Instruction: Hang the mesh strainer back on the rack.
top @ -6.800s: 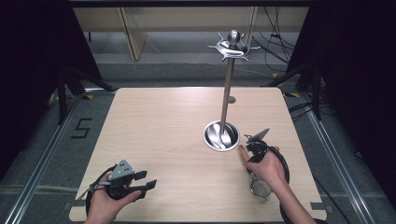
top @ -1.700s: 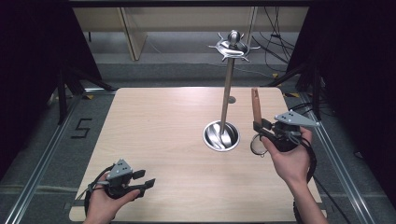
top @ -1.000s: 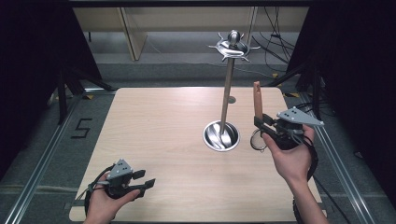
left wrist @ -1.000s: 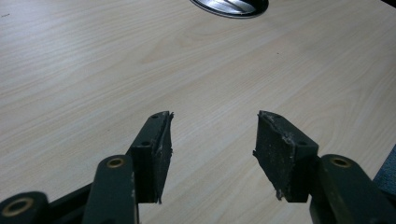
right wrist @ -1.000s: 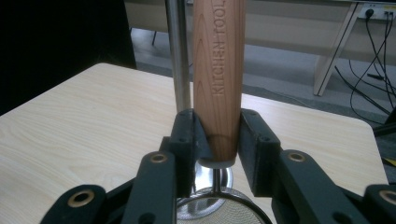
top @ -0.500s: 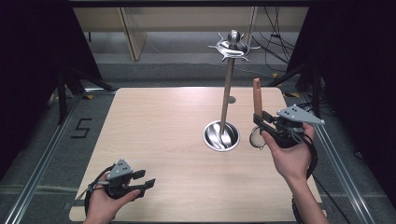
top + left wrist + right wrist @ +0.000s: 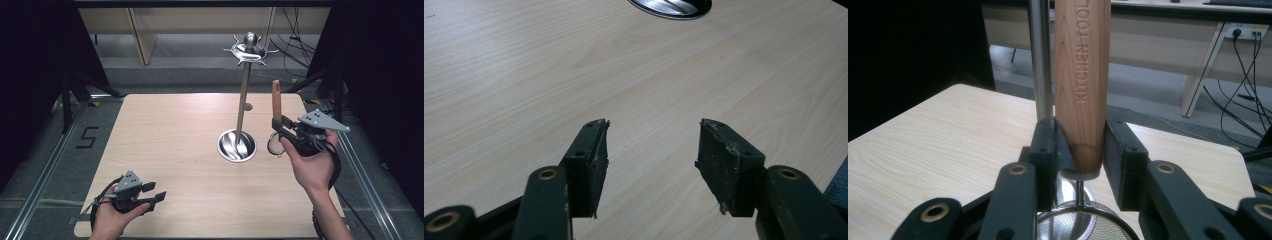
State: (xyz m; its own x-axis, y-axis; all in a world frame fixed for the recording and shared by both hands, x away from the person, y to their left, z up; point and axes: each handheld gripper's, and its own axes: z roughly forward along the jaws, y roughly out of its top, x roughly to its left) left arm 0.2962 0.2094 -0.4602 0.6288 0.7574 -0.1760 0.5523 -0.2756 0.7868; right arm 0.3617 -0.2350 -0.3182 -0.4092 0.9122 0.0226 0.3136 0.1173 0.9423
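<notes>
A small strainer with a wooden handle [image 7: 276,99] stamped "KITCHEN TOOL" [image 7: 1082,75] stands upright in the air, its round mesh head [image 7: 274,145] hanging below. My right gripper [image 7: 278,125] is shut on the lower end of that handle [image 7: 1080,150], just right of a steel utensil stand. The stand has a thin pole [image 7: 243,102], a ring of hooks on top [image 7: 248,50] and a round dish base [image 7: 236,146]. At the table's front left corner my left gripper [image 7: 155,192] rests low and open, nothing between its pads [image 7: 651,145].
The light wooden table [image 7: 170,130] has dark floor and metal rails on both sides. The stand's pole [image 7: 1040,55] rises close beside the held handle. The steel base [image 7: 671,5] lies far ahead of the left gripper.
The right gripper picked the strainer up from the front right of the table and raised it upright beside the stand, edging slightly left over the last second. The left gripper stayed put.
</notes>
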